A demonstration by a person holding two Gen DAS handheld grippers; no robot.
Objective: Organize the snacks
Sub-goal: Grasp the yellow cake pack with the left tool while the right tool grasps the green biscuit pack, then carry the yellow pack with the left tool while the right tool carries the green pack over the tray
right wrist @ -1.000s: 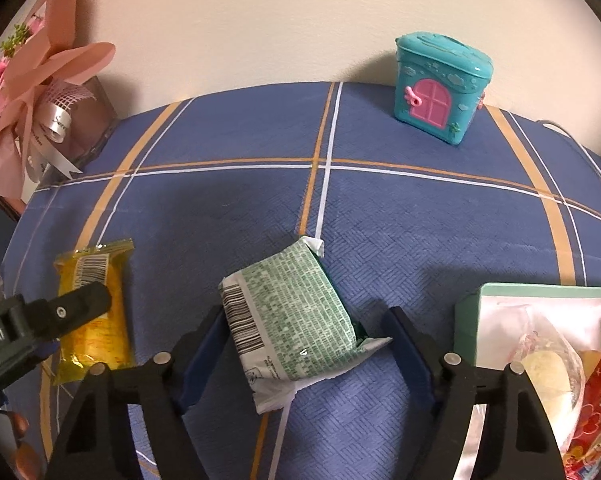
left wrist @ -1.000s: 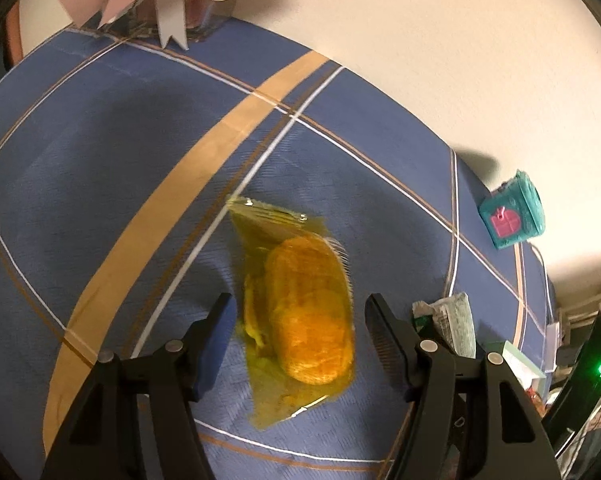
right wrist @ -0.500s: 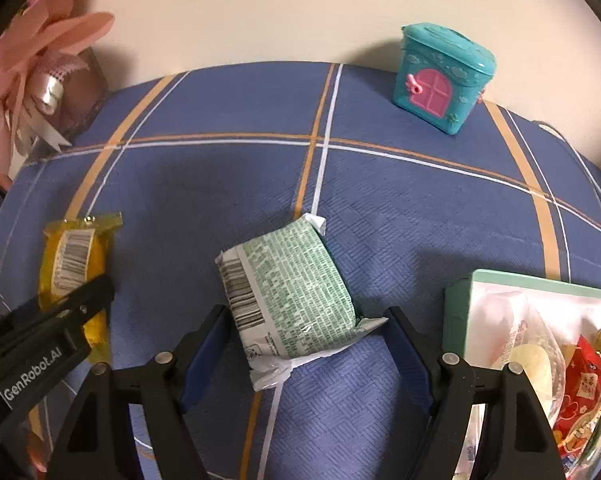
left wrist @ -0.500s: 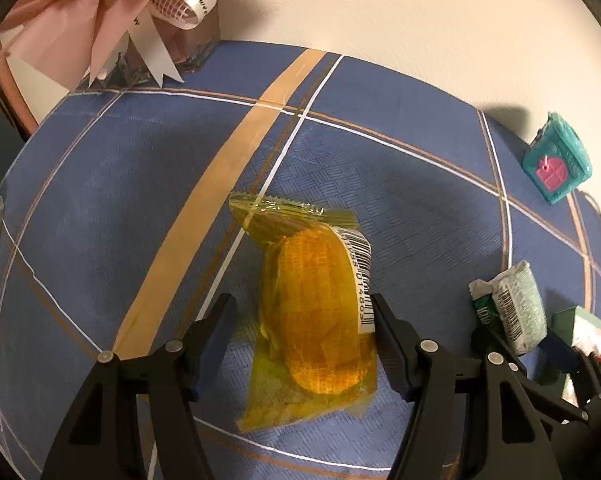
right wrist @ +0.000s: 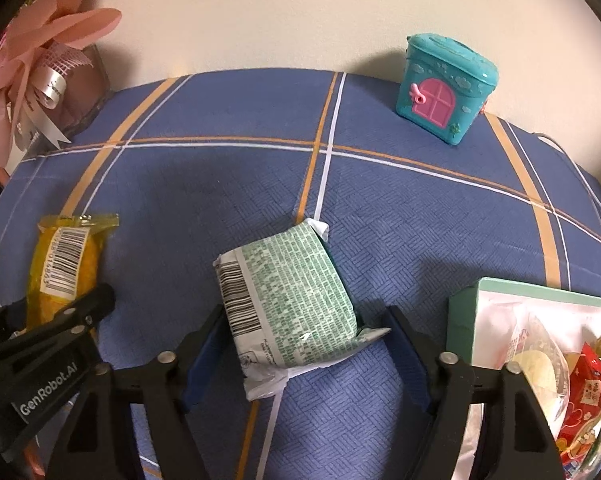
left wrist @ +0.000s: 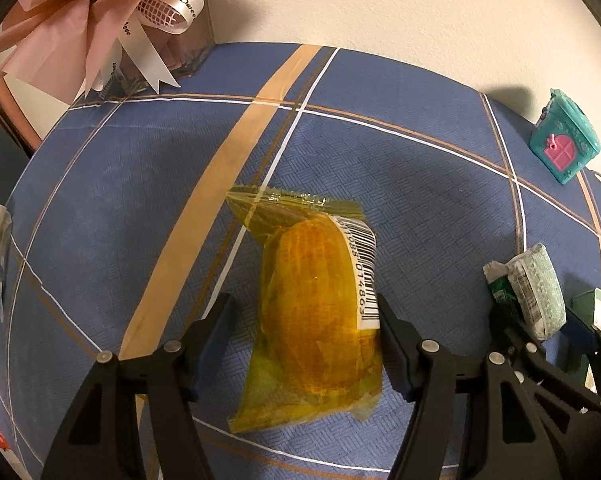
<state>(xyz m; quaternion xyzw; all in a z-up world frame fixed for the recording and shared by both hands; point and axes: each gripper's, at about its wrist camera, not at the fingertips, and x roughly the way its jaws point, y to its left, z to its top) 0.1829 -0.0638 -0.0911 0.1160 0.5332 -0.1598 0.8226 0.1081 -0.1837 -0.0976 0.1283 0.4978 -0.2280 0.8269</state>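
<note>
Left claw (left wrist: 304, 320): spread to either side of the yellow snack packet (left wrist: 316, 320), which lies flat on the blue plaid counter (left wrist: 140, 200). Right-hand pad against the packet's barcode edge; left-hand pad clear of the wrapper with a strip of cloth visible between. Not gripping.

Right claw (right wrist: 300, 336): jaws closing around the green-and-white snack packet (right wrist: 292, 300), which rests on the counter between them, barcode end toward the left pad. Gaps visible on both sides; no pressure on the wrapper yet.

Mint-green box (right wrist: 464, 312): just beside the right claw, on its right, holding a clear-wrapped pale snack (right wrist: 536, 360) and a red packet (right wrist: 588, 392).

Teal toy house with pink door (right wrist: 444, 84): upright at the far edge, near the wall. Pink bouquet with white ribbon (right wrist: 40, 76): far left corner.

Yellow and green packets: well apart, both outside the box.
</note>
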